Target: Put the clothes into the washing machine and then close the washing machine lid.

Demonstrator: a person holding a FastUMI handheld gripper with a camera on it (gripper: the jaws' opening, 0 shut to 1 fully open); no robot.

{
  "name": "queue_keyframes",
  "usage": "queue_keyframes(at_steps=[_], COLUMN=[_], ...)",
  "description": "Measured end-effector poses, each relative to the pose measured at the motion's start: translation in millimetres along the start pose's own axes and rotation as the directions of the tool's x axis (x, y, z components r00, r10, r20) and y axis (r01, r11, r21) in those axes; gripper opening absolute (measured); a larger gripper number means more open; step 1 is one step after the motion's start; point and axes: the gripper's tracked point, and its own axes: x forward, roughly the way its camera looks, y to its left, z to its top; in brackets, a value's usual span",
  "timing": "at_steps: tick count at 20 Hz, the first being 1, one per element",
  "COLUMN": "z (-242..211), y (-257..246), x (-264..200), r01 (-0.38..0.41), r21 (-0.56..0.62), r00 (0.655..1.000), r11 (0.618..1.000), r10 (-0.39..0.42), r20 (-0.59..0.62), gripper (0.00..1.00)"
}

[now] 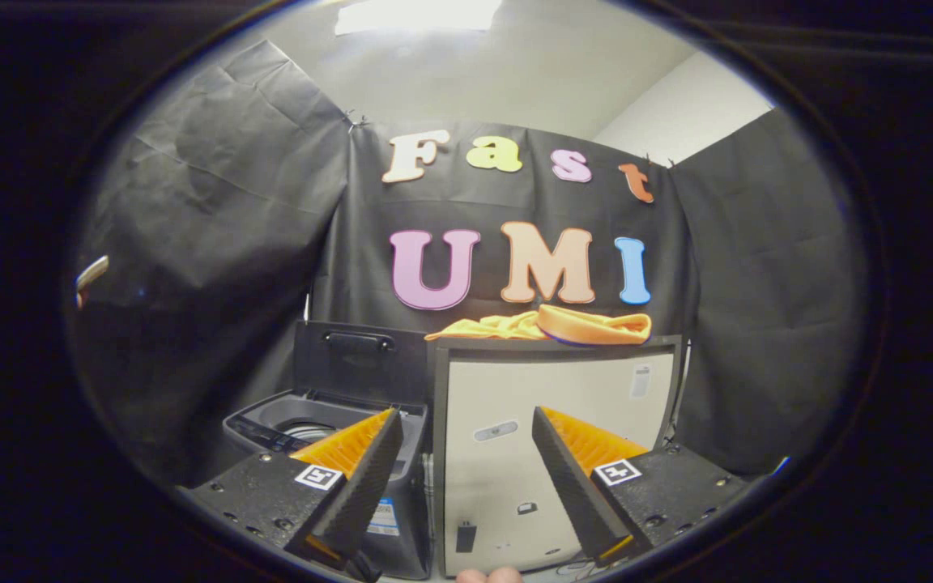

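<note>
- The clothes (551, 325), a bundle of orange and yellow fabric, are lying on top of a pale cabinet (551, 453), well beyond the fingers and just in front of the black cloth wall (215, 243).
- Part of the bundle is rolled into a thick orange band at the right; a flatter yellow-orange piece is spreading out to the left, reaching the cabinet's left top corner.
- The washing machine (329, 453) is standing just beside the cabinet, on its left, lower than the cabinet's top.
- Its lid (357, 360) is standing raised and upright at the back, with a dark handle showing near its upper edge.
- The tub opening is showing below the lid, and a ring of metal drum is visible inside; whether anything is lying in it cannot be told.
- The gripper (462, 445) is hovering level, pointing at the cabinet's front, with the fingers spread wide apart and holding nothing between them.
- The left finger (357, 478) is overlapping the washing machine's right side; the right finger (572, 478) is overlapping the cabinet's front.
- Fingertips of a person's hand (489, 576) are peeking up at the bottom, between the two fingers.
</note>
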Motion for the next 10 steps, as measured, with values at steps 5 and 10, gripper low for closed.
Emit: queue_keyframes(at_steps=[5,10], z=[16.7,42.7], y=[-22.6,-42.3], x=[23.2,50.4], r01=[0.028,0.061], r21=[0.015,0.029], r00=[1.0,0.998], r11=[1.0,0.998], r10=[-0.028,-0.061], r20=[-0.004,-0.014], gripper=[0.97,0.97])
